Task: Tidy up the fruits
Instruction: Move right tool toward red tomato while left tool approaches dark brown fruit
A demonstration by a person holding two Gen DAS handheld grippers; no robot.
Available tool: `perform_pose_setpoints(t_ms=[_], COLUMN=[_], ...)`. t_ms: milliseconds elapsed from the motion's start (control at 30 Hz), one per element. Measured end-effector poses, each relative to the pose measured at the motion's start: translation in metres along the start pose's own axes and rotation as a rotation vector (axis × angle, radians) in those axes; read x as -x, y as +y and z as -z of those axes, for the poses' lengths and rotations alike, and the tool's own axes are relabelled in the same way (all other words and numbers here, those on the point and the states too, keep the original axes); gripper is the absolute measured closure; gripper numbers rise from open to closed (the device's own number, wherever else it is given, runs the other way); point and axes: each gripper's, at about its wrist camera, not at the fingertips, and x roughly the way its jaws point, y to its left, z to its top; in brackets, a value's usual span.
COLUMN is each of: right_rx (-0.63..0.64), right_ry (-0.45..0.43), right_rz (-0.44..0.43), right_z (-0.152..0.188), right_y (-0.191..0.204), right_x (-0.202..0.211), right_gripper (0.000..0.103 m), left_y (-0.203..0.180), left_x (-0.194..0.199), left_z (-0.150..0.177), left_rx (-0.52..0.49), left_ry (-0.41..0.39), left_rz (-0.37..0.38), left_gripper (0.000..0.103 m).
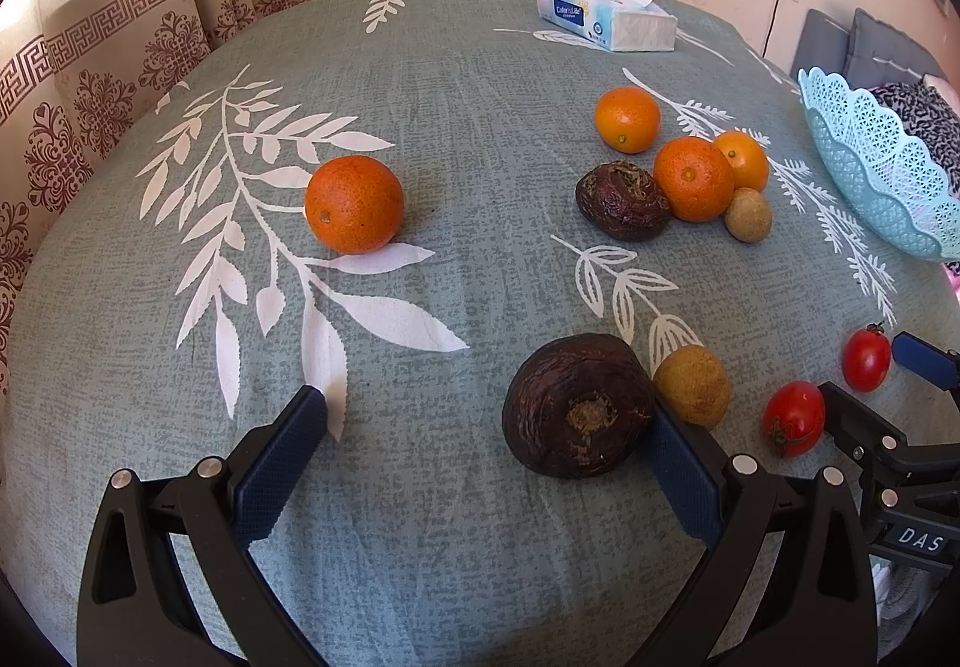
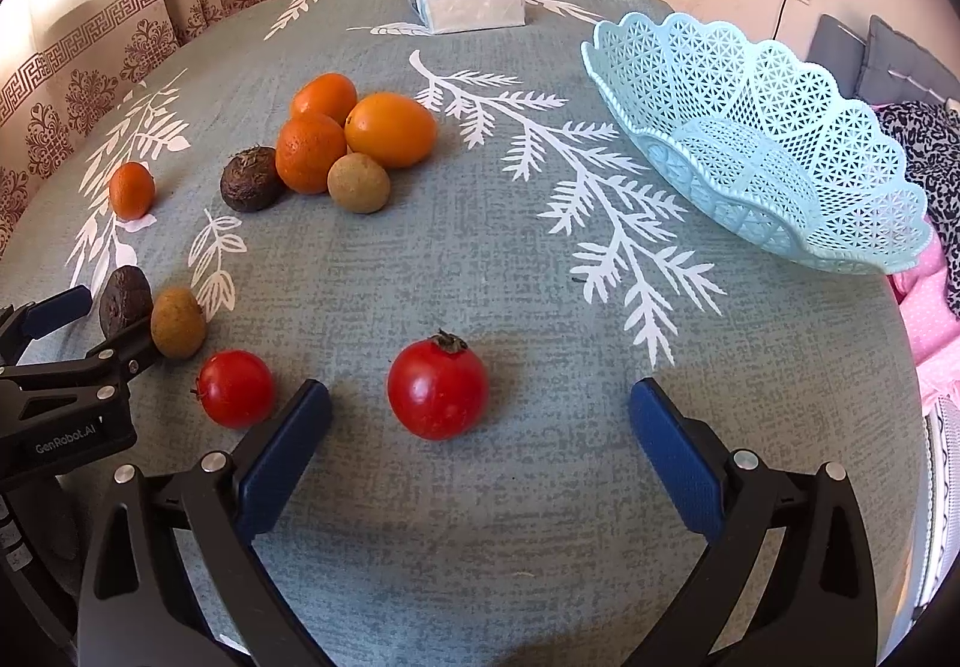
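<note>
Big teal tablecloth (image 2: 480, 259) has bare fabric in its middle, and the lacy blue basket (image 2: 756, 144) sits tilted right at its right edge. Fruit all lies left of the basket: orange cluster (image 2: 354, 132) furthest back, one tomato (image 2: 437, 388) nearest. That tomato is between the wide-open right gripper (image 2: 480, 415) fingers, untouched; the left gripper (image 1: 492, 427) is also spread wide, with a dark water chestnut (image 1: 577, 406) against its right finger.

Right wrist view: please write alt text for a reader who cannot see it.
The open right gripper frames a red tomato on a grey-green leaf-print tablecloth. An empty light-blue lattice basket sits to the right; a second tomato, oranges and brown fruits lie left, by the left gripper.
</note>
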Motion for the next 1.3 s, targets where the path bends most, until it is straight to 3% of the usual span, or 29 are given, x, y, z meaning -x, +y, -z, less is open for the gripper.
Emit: perform_pose_setpoints(t_ms=[433, 967, 1300], right_rx=[-0.027, -0.046, -0.067], right_ry=[-0.096, -0.157, -0.202], right_rz=[-0.112, -0.152, -0.161], right_z=[0.006, 0.009, 0.007], right_y=[-0.007, -0.012, -0.019], right_x=[0.022, 0.039, 0.048], right_gripper=[0.002, 0.002, 0.003], left_y=[0.004, 0.005, -0.003], left_x=[0.005, 0.025, 0.037], left_z=[-0.001, 0.003, 0.001], left_rx=[0.019, 0.017, -0.004], left_ry=[-0.013, -0.044, -0.097], left_rz=[0.042, 0.075, 0.053], left_gripper=[0.005, 0.005, 0.005])
